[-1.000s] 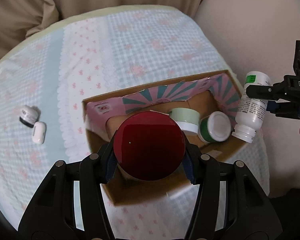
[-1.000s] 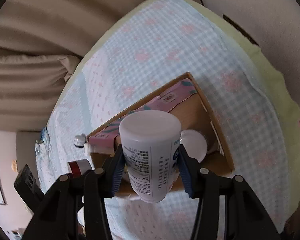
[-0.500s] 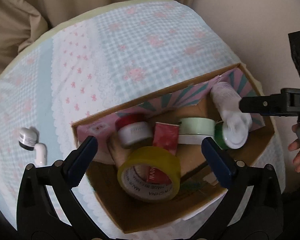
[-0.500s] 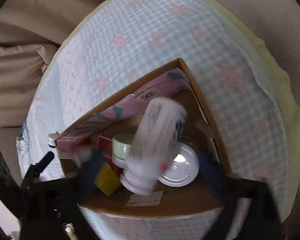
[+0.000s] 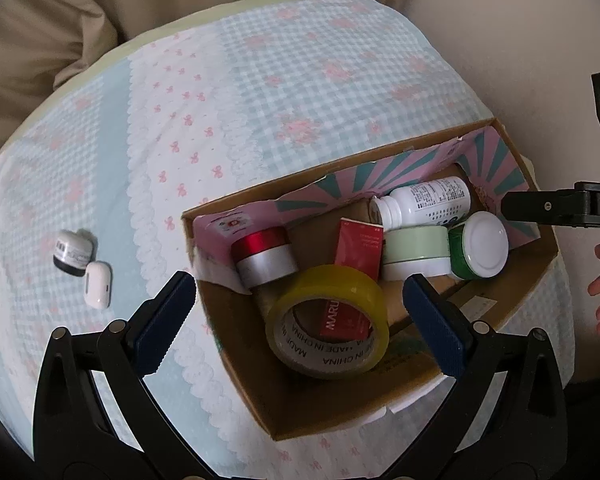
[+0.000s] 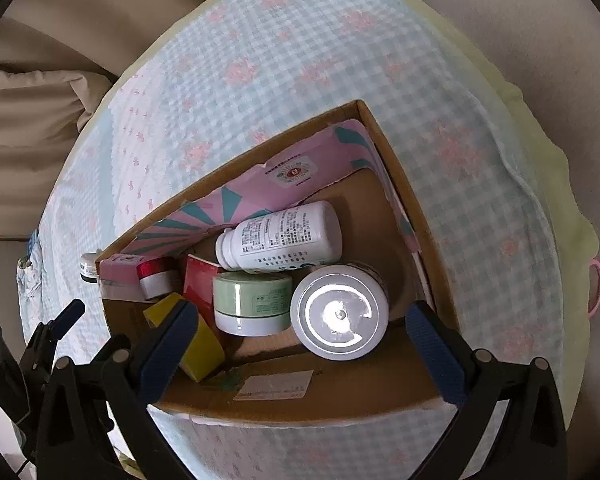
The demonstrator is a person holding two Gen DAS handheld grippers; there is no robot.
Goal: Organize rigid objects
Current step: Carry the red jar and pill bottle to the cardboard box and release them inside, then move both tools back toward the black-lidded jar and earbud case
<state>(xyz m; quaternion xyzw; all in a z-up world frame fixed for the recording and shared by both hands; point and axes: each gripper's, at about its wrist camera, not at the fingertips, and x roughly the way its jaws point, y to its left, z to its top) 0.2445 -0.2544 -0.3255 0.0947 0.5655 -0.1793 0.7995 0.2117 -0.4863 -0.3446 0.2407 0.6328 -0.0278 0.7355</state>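
A cardboard box (image 5: 332, 412) (image 6: 412, 184) sits on the checked cloth. In it lie a red-lidded silver jar (image 5: 265, 255) (image 6: 156, 278), a red carton (image 5: 356, 256), a yellow tape roll (image 5: 328, 320) (image 6: 198, 344), a pale green jar (image 5: 416, 250) (image 6: 252, 304), a green jar with a white lid (image 5: 480, 246) (image 6: 340, 312) and a white pill bottle (image 5: 420, 202) (image 6: 280, 240) on its side. My left gripper (image 5: 300, 320) is open and empty above the box. My right gripper (image 6: 304, 344) is open and empty above the box.
A small black-and-white jar (image 5: 73, 255) and a white earbud case (image 5: 98, 283) lie on the cloth left of the box. A beige cushion (image 5: 32, 48) is behind. The cloth drops off past the box at the right.
Both grippers opened. The red-lidded jar left my left gripper and the white bottle left my right gripper; both now lie in the box.
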